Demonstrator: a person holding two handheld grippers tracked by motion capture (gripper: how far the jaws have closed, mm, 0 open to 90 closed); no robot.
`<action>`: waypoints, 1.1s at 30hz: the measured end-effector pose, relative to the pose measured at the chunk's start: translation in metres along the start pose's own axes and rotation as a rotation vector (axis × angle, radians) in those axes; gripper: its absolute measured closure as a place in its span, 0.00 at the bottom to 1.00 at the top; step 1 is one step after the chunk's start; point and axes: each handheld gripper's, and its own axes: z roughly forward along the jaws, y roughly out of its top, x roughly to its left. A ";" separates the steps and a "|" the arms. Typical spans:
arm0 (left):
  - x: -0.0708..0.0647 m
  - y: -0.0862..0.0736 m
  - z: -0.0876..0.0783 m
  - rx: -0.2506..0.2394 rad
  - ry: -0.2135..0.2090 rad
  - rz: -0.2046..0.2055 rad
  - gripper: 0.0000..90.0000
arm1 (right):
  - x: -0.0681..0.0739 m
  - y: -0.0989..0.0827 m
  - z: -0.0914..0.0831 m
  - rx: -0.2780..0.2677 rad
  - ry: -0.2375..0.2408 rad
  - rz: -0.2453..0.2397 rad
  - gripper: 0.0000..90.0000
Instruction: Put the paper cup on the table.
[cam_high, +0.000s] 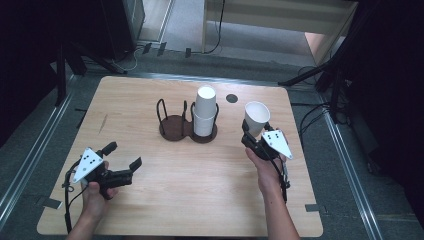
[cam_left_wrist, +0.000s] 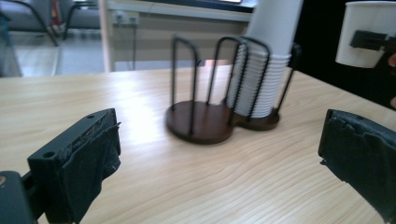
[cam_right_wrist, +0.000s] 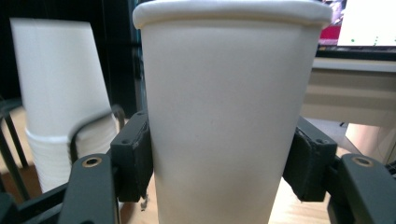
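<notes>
A white paper cup (cam_high: 256, 117) is held mouth-up in the right claw (cam_high: 256, 136), just right of the cup stack (cam_high: 205, 117). The left claw (cam_high: 122, 161) is wide open.

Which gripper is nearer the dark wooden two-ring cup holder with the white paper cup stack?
Right. The right gripper, shut on a single white paper cup, is just beside the holder. The left gripper, open, sits farther off toward the table's near-left.

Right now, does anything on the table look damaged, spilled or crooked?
One thing: the padding on the left gripper fingers looks frayed and torn at its edges. Otherwise nothing stands out. The cup stack stands upright in the holder, and the right gripper holds one cup cleanly.
</notes>
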 end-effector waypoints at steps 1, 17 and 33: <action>0.004 -0.001 -0.003 -0.001 0.014 -0.007 0.00 | -0.002 -0.002 0.002 0.009 0.008 0.001 0.39; 0.057 -0.030 -0.045 0.068 0.166 -0.007 0.00 | -0.022 -0.030 0.028 0.065 -0.062 0.027 0.37; 0.066 -0.034 -0.065 0.049 0.225 -0.030 0.00 | -0.034 -0.044 0.050 0.202 -0.079 0.068 0.36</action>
